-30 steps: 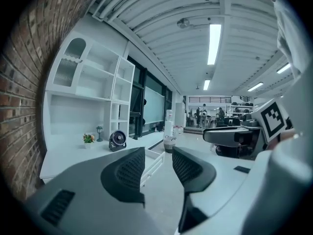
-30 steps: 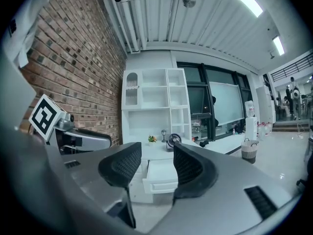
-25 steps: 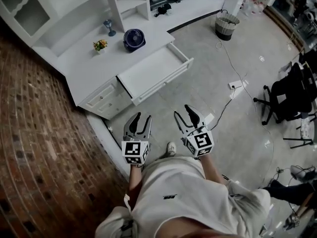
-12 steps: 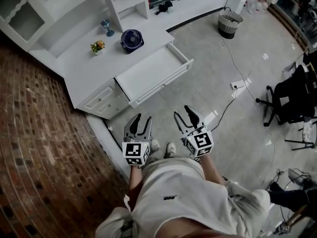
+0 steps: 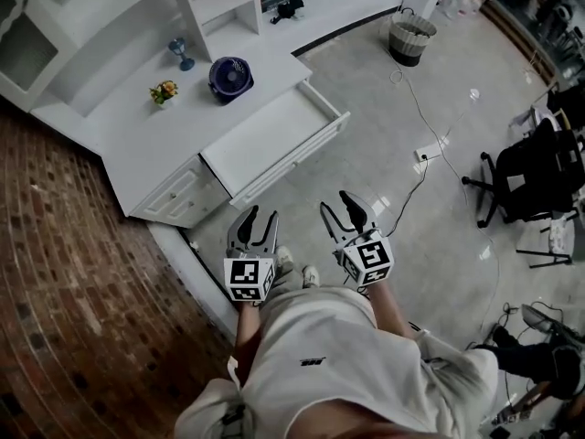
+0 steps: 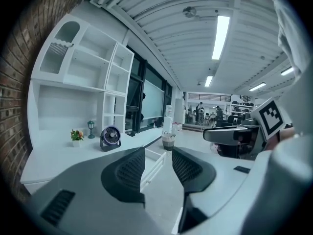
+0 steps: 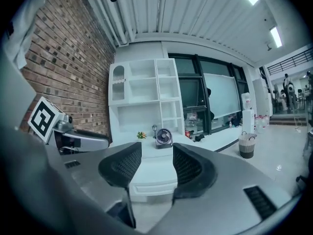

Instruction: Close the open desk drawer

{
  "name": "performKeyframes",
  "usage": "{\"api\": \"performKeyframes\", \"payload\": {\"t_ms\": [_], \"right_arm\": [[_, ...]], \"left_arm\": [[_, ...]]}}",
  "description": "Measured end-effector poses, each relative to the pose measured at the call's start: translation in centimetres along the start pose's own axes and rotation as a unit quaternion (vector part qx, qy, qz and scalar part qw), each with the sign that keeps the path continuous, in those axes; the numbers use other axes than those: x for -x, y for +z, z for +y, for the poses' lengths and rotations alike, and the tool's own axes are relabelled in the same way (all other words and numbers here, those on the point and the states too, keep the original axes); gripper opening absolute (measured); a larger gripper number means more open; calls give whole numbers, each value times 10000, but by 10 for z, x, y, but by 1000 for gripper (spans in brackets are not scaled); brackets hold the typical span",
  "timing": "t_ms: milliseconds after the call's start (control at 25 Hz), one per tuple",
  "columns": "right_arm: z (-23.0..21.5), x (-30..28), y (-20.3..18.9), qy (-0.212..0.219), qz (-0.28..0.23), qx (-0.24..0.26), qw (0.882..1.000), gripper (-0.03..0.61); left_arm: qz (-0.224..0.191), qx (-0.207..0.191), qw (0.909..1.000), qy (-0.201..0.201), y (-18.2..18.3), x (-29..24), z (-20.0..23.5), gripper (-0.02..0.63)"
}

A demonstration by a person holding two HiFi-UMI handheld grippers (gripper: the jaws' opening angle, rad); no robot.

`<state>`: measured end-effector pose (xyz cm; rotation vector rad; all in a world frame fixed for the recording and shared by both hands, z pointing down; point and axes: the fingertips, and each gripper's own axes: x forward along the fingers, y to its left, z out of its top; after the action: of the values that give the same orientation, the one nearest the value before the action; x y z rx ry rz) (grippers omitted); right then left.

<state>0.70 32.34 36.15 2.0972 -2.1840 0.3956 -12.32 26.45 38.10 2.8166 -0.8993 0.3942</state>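
Note:
A white desk (image 5: pixel 137 126) stands against the brick wall, and its wide, shallow drawer (image 5: pixel 274 135) is pulled out and looks empty. Both grippers hang in front of the person's body, well short of the drawer and touching nothing. My left gripper (image 5: pixel 260 216) is open with nothing between its jaws; in the left gripper view (image 6: pixel 158 163) the drawer (image 6: pixel 155 156) shows through the gap. Beside it, my right gripper (image 5: pixel 336 205) is also open and empty. The right gripper view (image 7: pixel 156 163) looks straight at the drawer front (image 7: pixel 155 187).
On the desk top sit a dark blue fan (image 5: pixel 228 76), a small flower pot (image 5: pixel 164 91) and a blue goblet-shaped ornament (image 5: pixel 180 53). A basket (image 5: pixel 408 35) stands on the floor beyond. A cable and power strip (image 5: pixel 428 154) and a black office chair (image 5: pixel 526 176) lie right.
The desk and drawer have slid left in the head view as the person moves. Both grippers keep the same open pose before the body.

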Motion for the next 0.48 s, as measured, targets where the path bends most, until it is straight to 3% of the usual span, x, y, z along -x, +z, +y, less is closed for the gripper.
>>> {"api": "performKeyframes", "payload": {"t_ms": [480], "right_arm": [[-8, -80, 17, -368, 46, 48, 9993, 198]], "left_arm": [[-69, -19, 9994, -347, 17, -58, 65, 184]]}}
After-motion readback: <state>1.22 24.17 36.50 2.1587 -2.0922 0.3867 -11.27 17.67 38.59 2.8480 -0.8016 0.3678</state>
